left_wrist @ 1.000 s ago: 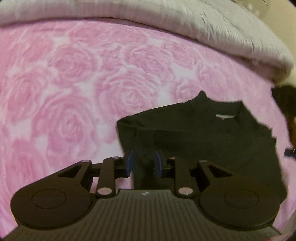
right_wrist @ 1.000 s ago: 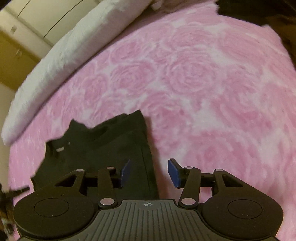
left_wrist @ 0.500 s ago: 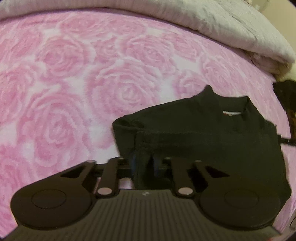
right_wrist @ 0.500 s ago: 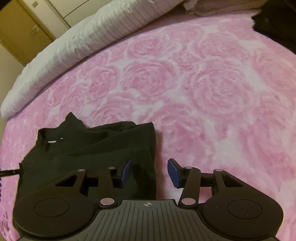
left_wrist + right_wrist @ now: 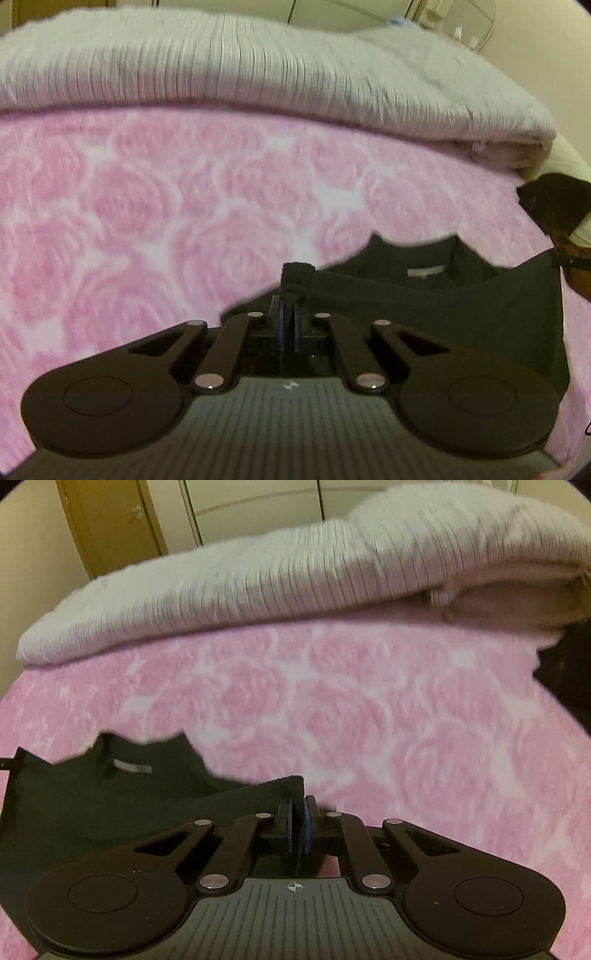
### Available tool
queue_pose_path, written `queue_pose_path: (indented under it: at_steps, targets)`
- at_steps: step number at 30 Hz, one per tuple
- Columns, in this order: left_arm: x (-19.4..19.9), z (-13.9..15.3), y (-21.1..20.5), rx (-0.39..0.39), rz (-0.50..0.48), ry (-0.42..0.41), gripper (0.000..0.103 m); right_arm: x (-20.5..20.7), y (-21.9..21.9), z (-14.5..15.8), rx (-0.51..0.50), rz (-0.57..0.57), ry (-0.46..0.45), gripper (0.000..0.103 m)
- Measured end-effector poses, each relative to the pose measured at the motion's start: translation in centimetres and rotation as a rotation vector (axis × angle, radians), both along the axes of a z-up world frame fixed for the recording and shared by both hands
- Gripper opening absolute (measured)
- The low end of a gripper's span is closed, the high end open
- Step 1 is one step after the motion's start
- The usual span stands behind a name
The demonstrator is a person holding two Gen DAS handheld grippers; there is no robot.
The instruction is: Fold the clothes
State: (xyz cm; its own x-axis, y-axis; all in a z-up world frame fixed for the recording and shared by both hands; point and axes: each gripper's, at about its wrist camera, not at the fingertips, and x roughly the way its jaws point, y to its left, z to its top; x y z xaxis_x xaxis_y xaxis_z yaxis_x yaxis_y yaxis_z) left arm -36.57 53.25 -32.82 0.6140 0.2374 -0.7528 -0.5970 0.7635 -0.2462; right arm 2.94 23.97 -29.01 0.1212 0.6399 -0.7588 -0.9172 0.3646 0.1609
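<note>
- Clamping hard, the left gripper had its blue pads pressed together on a bunched corner of the black garment, a nub of dark cloth poking up past the fingertips.
- Over on the other side, the right gripper was pinched on the opposite corner of the same black garment, jaws nearly together with cloth between them.
- The garment lay on the pink rose blanket, collar and white neck label facing away from the grippers, near edge apparently lifted off the bed.
- Beyond it sat a ribbed grey quilt, well apart from the cloth.
- Risk one, as I judged it: each grip looked shallow, right at the corner, so a quick swing could have pulled the knit free and dropped one side.
- Risk two: if the two grippers travelled unevenly, the fold line would have skewed and the edges missed each other.
- Risk three: the fuzzy blanket could have dragged on the lower layer, bunching it under the fold.
</note>
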Motion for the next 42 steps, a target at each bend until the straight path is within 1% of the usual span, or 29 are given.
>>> queue_pose_path:
  at_steps: [5,8,10,13,14,15,16,18,20,21,23,24,25,29,30,32,38,42]
  targets:
    - [0.1,1.4,2.2,0.036,0.081,-0.091,0.002,1.0,1.9,0.9,0.064,-0.03,-0.042,0.007]
    - [1.4,0.1,3.2,0.044,0.066,-0.048,0.002,2.0,3.3,-0.1,0.054,-0.037,-0.033,0.007]
    - [2.3,-1.4,3.6,0.032,0.059,-0.011,0.003,2.5,4.3,-0.9,0.043,-0.044,-0.025,0.007]
    - [3.5,-3.9,3.9,0.016,0.063,0.048,0.004,3.3,5.5,-3.0,0.001,-0.08,-0.007,0.008]
    - [3.7,-4.7,3.9,0.017,0.071,0.082,0.006,3.5,5.9,-3.8,-0.018,-0.092,-0.001,0.008]
    - [3.8,-5.1,3.9,0.028,0.085,0.105,0.008,3.8,6.3,-4.7,-0.067,-0.104,0.004,0.008]
    - [3.9,-5.4,3.9,0.041,0.1,0.127,0.008,4.1,6.6,-5.6,-0.131,-0.123,0.013,0.008]
    - [3.5,-4.9,3.8,0.089,0.147,0.135,0.009,4.2,6.4,-6.2,-0.188,-0.156,0.003,0.008]
    - [2.6,-3.7,3.5,0.136,0.204,0.132,0.009,3.6,5.2,-5.5,-0.164,-0.161,0.001,0.008]
    - [2.1,-3.0,3.3,0.152,0.227,0.127,0.009,2.5,4.4,-5.6,-0.175,-0.157,0.006,0.008]
    - [1.3,-1.8,2.5,0.137,0.244,0.119,0.009,0.5,2.8,-5.8,-0.196,-0.149,0.016,0.008]
    - [0.7,-1.3,1.6,0.113,0.232,0.099,0.009,-0.6,2.0,-5.9,-0.207,-0.145,0.021,0.008]
    - [0.1,-0.9,0.5,0.083,0.212,0.074,0.009,-1.6,1.2,-6.0,-0.218,-0.141,0.026,0.008]
    - [-1.2,-1.3,-5.9,-0.025,0.085,0.091,0.009,-5.7,-1.9,-6.3,-0.26,-0.125,0.045,0.008]
    - [-1.3,-1.4,-6.4,-0.029,0.088,0.113,0.013,-6.8,-2.7,-6.4,-0.271,-0.121,0.05,0.008]
    - [-1.4,-1.6,-7.4,-0.037,0.095,0.157,0.013,-8.7,-4.2,-6.5,-0.29,-0.114,0.059,0.008]
    - [-1.8,-2.2,-10.4,-0.06,0.114,0.29,0.012,-10.3,-6.3,-5.7,-0.289,-0.137,0.065,0.008]
    - [-2.1,-2.5,-12.5,-0.076,0.127,0.379,0.014,-11.4,-7.7,-5.2,-0.289,-0.152,0.069,0.008]
